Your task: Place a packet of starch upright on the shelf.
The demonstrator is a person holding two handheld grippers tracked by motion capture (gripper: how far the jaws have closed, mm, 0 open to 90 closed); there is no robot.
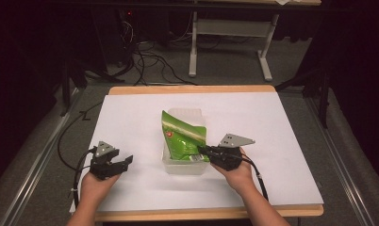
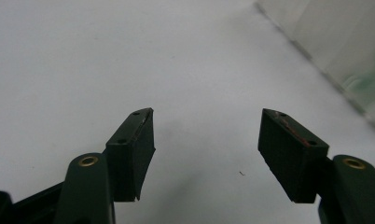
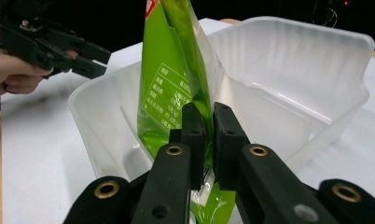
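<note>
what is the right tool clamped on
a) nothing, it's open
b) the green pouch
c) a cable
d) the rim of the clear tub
b: in the right gripper view the right tool has its jaws pinched shut on the edge of the green pouch, which stands in the clear tub.

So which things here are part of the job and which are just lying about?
In the job:
- green packet, clamped by the right gripper
- clear plastic tub it stands in

Just about:
- left gripper, open over the white table
- cables on the floor
- desk legs behind
</note>
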